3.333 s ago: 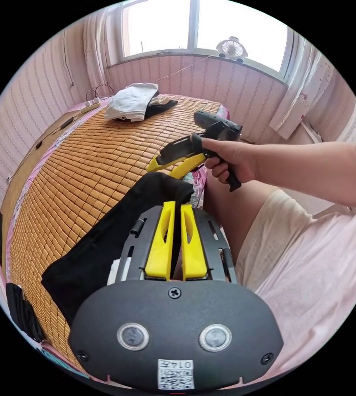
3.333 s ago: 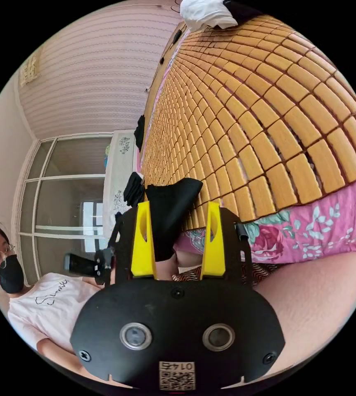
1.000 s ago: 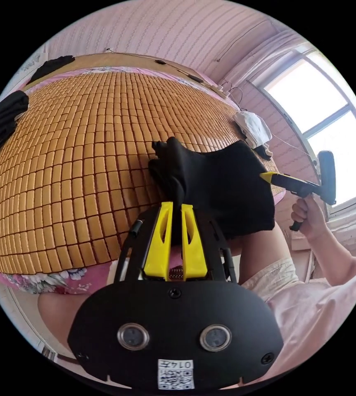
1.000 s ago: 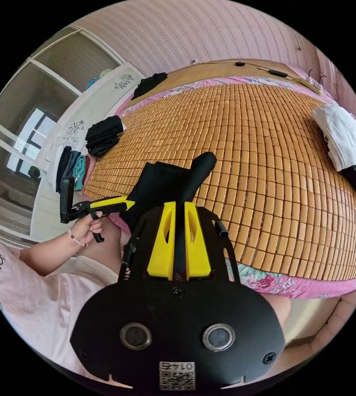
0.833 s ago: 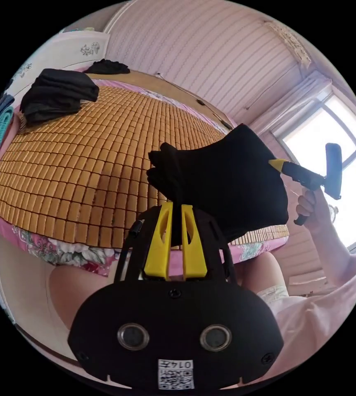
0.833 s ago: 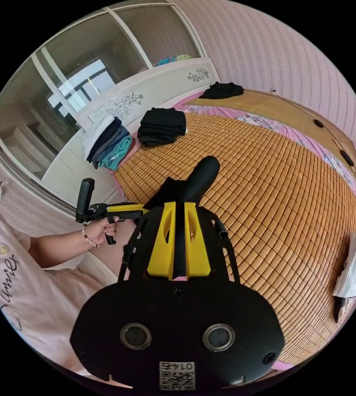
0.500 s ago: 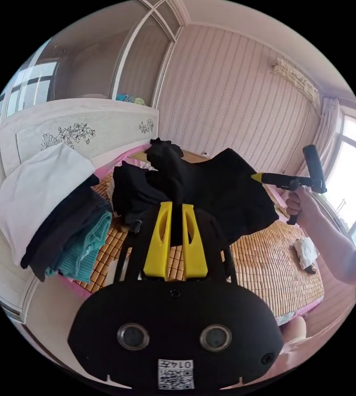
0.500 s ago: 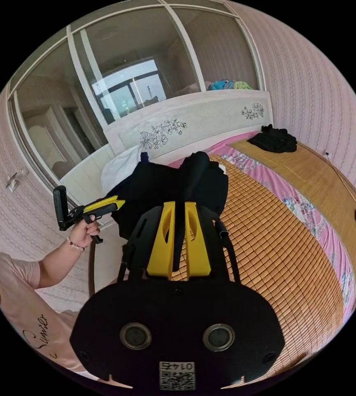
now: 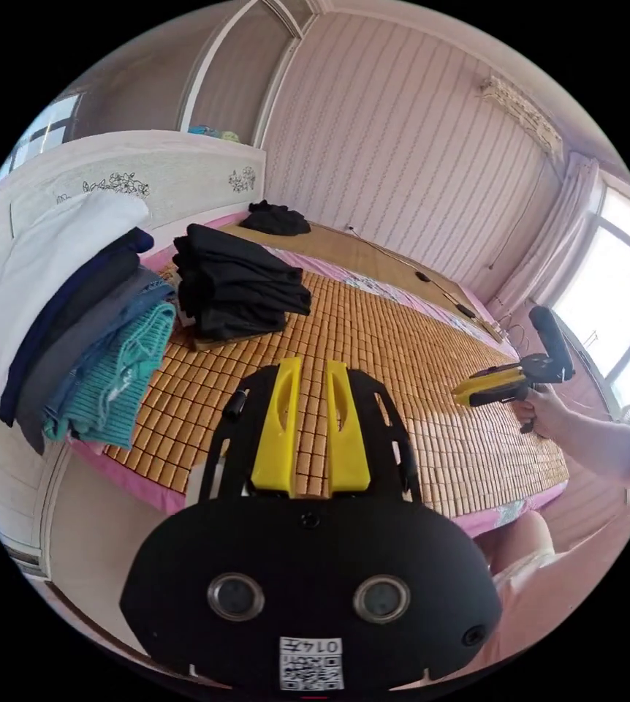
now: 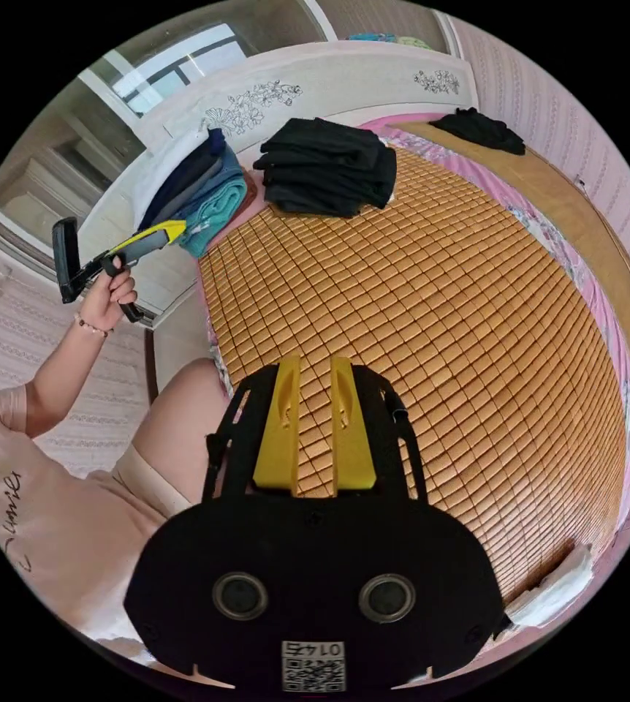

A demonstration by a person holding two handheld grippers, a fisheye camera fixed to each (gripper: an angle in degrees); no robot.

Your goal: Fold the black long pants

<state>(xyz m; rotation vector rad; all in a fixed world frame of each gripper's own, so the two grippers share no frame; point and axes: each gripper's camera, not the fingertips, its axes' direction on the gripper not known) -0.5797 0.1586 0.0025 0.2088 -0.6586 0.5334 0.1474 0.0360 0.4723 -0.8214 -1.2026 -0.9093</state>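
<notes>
The black long pants [image 9: 238, 281] lie folded on top of a stack of black clothes at the bamboo mat's corner by the headboard, also in the right gripper view [image 10: 326, 168]. My left gripper [image 9: 313, 363] hovers above the mat short of the stack, jaws slightly apart with nothing between them; the right gripper view has it [image 10: 180, 225] off the bed's side. My right gripper [image 10: 315, 360] hangs over the mat's near edge, jaws apart and empty, and appears far right in the left gripper view [image 9: 465, 391].
A pile of white, navy and teal folded clothes [image 9: 74, 314] rests on the ledge by the headboard. Another black garment [image 10: 479, 128] lies on the bed's far wooden strip. A white cloth [image 10: 560, 585] sits at the mat's [image 10: 439, 307] far corner. The person's leg presses the bed edge.
Both grippers carried the folded pants to the black stack, let go and pulled back; the pants now rest on the stack and both grippers are empty.
</notes>
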